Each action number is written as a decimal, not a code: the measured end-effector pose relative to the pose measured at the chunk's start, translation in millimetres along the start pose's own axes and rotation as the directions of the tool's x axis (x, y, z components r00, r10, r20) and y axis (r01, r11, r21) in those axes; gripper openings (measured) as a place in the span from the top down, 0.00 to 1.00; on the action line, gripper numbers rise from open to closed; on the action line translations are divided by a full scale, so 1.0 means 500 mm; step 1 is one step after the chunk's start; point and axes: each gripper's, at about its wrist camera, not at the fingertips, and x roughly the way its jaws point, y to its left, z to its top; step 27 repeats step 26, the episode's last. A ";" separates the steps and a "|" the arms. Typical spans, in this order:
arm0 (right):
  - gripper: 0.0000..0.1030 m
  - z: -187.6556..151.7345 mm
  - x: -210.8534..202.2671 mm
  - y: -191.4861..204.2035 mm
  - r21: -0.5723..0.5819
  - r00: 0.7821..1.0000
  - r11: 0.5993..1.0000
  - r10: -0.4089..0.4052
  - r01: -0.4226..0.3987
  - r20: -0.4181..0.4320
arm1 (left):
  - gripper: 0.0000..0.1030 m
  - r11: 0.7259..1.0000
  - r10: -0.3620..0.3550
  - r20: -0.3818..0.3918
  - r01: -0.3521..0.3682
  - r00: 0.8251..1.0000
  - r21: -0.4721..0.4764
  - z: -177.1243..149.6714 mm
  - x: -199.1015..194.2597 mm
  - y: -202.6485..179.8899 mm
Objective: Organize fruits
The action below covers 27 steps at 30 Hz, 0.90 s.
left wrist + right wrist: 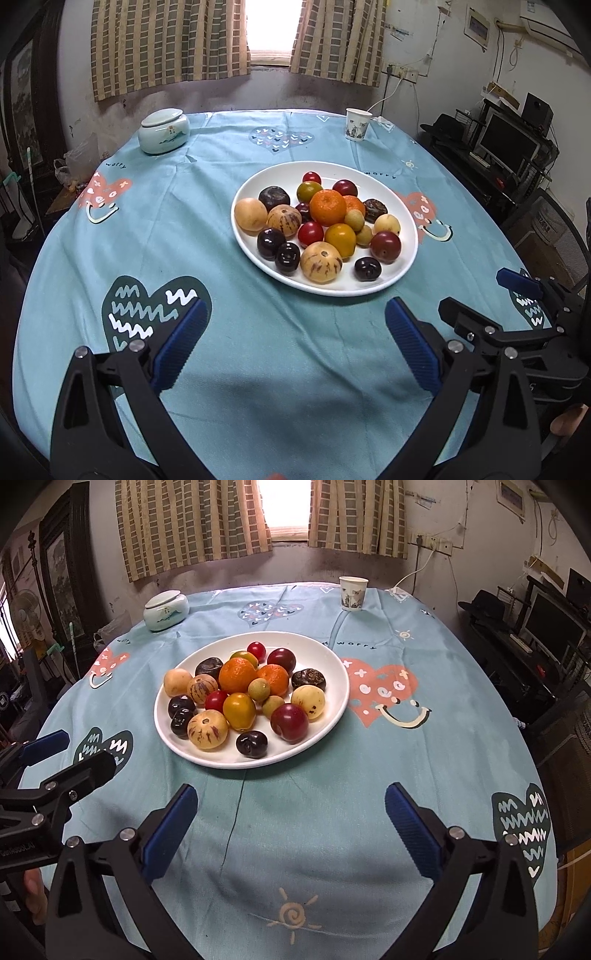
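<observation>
A white plate (400,266) (332,672) sits mid-table, piled with several fruits: tangerines (327,206) (237,675), dark plums (368,268) (252,744), red plums (385,246) (289,723), striped pepino melons (320,262) (207,729), cherry tomatoes (310,233) and longans. My left gripper (295,317) is open and empty, hovering over the cloth in front of the plate. My right gripper (290,801) is open and empty, also in front of the plate. Each gripper shows at the edge of the other's view: the right gripper (480,295), the left gripper (74,753).
A blue patterned tablecloth (184,229) covers the round table. A lidded ceramic jar (163,130) (166,610) stands at the far left. A paper cup (357,124) (352,593) stands at the far right. A desk with monitor (508,144) lies beyond the right edge.
</observation>
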 end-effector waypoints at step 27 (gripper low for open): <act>0.01 -0.002 0.001 0.004 -0.002 1.000 1.000 0.010 -0.010 -0.004 | 0.02 0.999 0.036 -0.014 -0.036 0.999 -0.039 0.002 0.002 0.024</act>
